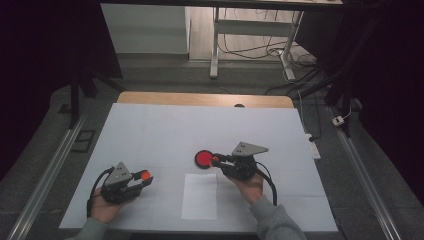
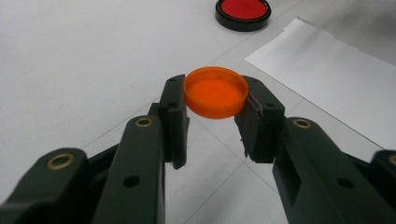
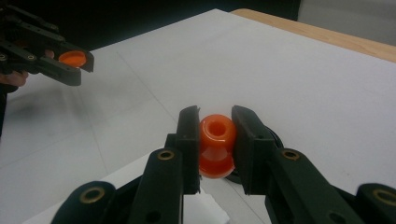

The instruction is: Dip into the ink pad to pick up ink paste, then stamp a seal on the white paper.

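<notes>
one orange cap point(image 2: 215, 92), one orange bottle point(image 3: 216, 144), one red lid point(image 1: 204, 159)

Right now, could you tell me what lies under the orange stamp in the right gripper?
The orange stamp, clamped in the right gripper, sits over the red ink pad, whose black rim peeks out beside the jaws. The stamp's face is covered, so contact is unclear.

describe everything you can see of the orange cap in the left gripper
The orange cap is a small, shallow round lid of what looks like translucent plastic, with a low side wall and a raised rim. It faces open side up, roughly level, clear above the white table. The left gripper is shut on it, its black pads pressing opposite sides of the wall near the jaw tips. Nothing else touches it.
</notes>
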Demonstrator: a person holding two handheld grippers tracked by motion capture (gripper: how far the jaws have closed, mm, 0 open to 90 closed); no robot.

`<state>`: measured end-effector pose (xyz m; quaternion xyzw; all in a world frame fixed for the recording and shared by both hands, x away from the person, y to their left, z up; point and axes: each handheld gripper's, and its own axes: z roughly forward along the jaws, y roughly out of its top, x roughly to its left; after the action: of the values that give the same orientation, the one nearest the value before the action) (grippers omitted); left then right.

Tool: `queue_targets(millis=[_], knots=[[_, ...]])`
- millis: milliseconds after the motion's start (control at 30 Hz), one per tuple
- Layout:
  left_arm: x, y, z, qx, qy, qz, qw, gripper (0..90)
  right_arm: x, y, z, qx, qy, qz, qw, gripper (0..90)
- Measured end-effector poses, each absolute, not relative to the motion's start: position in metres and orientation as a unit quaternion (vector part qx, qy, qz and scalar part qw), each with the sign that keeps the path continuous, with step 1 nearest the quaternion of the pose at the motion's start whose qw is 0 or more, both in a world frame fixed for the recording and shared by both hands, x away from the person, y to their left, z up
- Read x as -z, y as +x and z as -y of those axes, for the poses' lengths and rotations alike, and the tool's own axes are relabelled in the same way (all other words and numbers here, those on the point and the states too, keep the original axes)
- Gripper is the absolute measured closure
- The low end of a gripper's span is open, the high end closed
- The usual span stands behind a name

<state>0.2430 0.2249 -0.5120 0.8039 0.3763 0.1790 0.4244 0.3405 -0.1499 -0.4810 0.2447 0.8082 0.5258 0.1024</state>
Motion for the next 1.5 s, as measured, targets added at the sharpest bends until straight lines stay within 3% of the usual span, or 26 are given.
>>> queue_targets(millis=[600,1500], knots=[[0.513,0.243,-0.223,-0.179,0.806,-0.376,0.420,64.4,0.477,0.321,0.169,-0.536,0.238,-0.804,0.099,71.9],[0.512,0.243,-0.224,-0.181,0.805,-0.377,0.421,64.4,0.483,0.310,0.148,-0.520,0.200,-0.827,0.074,71.9]])
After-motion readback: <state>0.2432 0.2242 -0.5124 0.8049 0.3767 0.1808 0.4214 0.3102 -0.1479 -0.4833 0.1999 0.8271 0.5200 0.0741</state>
